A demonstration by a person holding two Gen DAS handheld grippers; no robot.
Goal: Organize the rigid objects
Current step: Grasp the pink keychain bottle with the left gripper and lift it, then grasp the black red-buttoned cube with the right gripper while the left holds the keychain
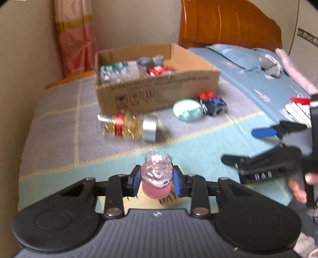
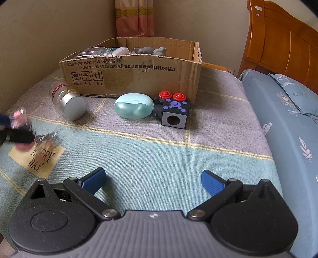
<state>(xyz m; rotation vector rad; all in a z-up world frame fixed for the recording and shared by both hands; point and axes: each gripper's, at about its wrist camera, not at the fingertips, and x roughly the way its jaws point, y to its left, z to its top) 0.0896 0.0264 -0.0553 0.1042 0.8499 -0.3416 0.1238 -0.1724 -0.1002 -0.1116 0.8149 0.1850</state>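
Observation:
My left gripper (image 1: 157, 181) is shut on a small clear bottle with pink contents (image 1: 157, 174), held just above the blanket; it shows blurred at the left edge of the right wrist view (image 2: 20, 117). My right gripper (image 2: 153, 181) is open and empty over the blanket, and shows at the right of the left wrist view (image 1: 248, 146). A cardboard box (image 2: 131, 73) with several items stands at the back. In front of it lie a jar with gold contents and a silver lid (image 2: 67, 101), a mint oval case (image 2: 134, 108) and a black cube toy with red buttons (image 2: 173, 111).
The blanket (image 2: 159, 158) covers the bed beside a blue sheet and pillow (image 2: 288, 111). A wooden headboard (image 2: 282, 45) stands at the right, a curtain (image 2: 135, 17) and walls behind. A grey object (image 1: 270, 63) lies on the blue sheet.

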